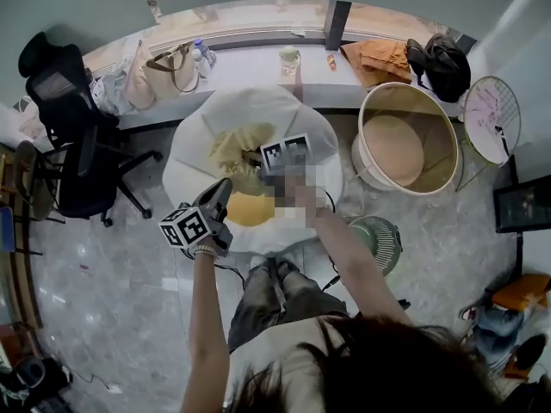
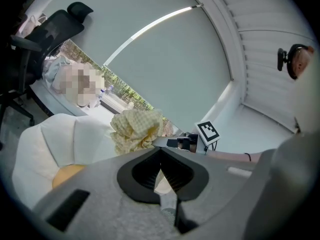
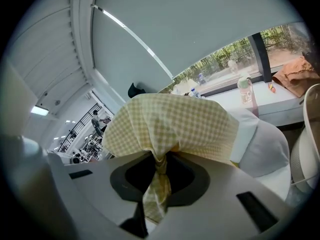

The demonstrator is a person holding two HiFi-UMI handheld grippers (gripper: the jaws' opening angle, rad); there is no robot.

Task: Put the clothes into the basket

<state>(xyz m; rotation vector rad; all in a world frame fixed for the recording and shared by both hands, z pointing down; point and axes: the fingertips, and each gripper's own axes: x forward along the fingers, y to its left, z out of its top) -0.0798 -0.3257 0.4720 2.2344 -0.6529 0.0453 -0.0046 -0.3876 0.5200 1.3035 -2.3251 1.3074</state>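
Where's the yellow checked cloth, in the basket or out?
Out. The yellow checked cloth is pinched in the right gripper over the white cushion; the basket stands apart.

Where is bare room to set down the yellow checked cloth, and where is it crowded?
Free: inside the basket, which looks empty; the white seat's far edge, beside the counter; the counter between the bottles and the cup. Crowded: the seat's middle, with the checked cloth and an orange piece.
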